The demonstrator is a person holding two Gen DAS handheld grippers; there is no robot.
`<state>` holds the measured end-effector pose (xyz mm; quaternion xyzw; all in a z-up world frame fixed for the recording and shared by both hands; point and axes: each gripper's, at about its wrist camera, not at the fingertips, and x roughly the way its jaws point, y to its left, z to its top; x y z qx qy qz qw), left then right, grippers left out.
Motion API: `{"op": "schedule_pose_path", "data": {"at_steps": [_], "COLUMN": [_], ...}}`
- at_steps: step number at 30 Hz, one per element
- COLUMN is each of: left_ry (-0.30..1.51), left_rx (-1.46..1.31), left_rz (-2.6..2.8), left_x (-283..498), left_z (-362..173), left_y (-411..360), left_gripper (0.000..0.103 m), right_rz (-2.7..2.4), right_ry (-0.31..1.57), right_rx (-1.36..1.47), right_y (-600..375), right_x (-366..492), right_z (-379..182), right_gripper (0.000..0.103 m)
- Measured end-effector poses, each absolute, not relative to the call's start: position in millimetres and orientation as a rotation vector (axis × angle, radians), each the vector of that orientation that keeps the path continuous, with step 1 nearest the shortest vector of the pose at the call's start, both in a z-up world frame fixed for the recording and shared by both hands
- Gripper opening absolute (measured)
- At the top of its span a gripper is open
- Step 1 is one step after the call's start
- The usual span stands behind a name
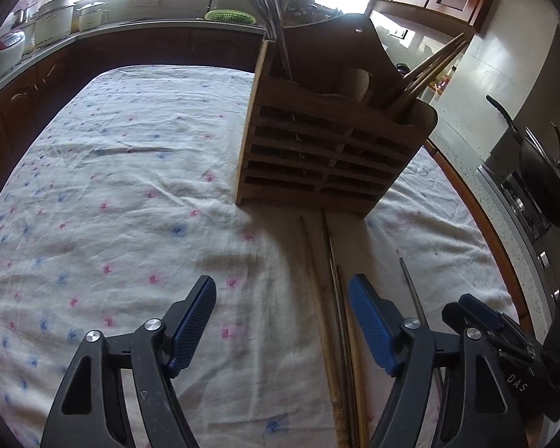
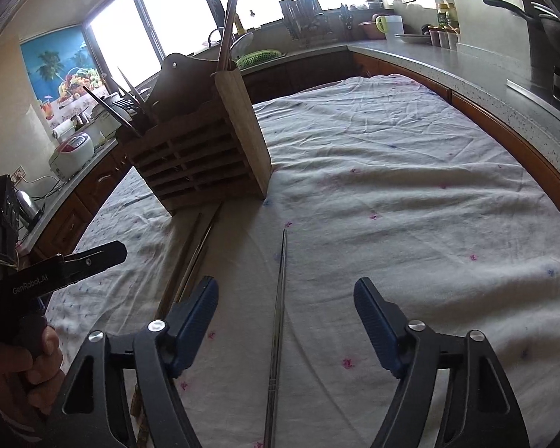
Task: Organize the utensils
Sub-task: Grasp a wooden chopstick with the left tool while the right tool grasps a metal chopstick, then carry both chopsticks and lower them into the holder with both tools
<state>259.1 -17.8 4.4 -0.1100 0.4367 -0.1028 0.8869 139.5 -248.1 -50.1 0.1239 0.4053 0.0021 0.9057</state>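
Note:
A wooden slatted utensil holder [image 1: 317, 149] stands on the cloth-covered table, with chopsticks [image 1: 429, 71] sticking out of its compartments; it also shows in the right wrist view [image 2: 201, 156]. Several wooden chopsticks [image 1: 328, 317] lie on the cloth in front of it, just inside my left gripper's right finger. My left gripper [image 1: 282, 321] is open and empty above the cloth. A metal chopstick pair [image 2: 278, 321] lies between the fingers of my right gripper [image 2: 285, 321], which is open. The wooden chopsticks [image 2: 194, 261] lie left of it.
The floral white tablecloth [image 1: 130, 186] covers the table. Kitchen counters surround it: rice cooker [image 1: 3, 48] and pots at left, a wok [image 1: 541, 171] on the stove at right, a green basket [image 2: 257, 58] by the sink.

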Motion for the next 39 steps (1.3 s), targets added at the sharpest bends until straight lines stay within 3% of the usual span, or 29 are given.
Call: {"op": "schedule_pose_path", "data": {"at_steps": [6,8,13,18,22,31,39], "left_ry": [0.973,0.987,1.021,1.001,0.997,0.963,0.818], "left_rx": [-0.212,-0.188,-0.133,-0.102,-0.093,-0.188,-0.268], "left_rz": [-0.260,-0.267,-0.266,-0.274,-0.283,-0.323,-0.372], "left_x": [299.6,310.4,324.5,324.4,317.9,288.7,240.1], "left_z": [-11.9,-17.0,-35.6,-37.3,-35.8,-20.8,30.2], "left_y": [-35.5,-42.4,-54.3,-59.3,-61.8,-43.5,-19.7], "left_gripper": [0.036,0.034,0.014,0.008,0.006,0.004,0.004], "right_rz": [0.013,-0.001,-0.015,-0.034,-0.036,0.011,0.052], "right_ry": [0.882,0.893,0.944,0.952,0.958,0.920,0.793], "right_rx": [0.224,0.213,0.175,0.092,0.027,0.154,0.205], "right_y": [-243.0,-242.7,-240.4,-232.7,-223.3,-232.4,-232.1], "right_x": [162.7,170.3,189.0,195.5,197.7,180.7,154.8], "right_z": [-57.5,-61.5,-74.2,-77.3,-77.9,-60.9,-9.1], "right_gripper": [0.053,0.042,0.031,0.021,0.006,0.004,0.004]}}
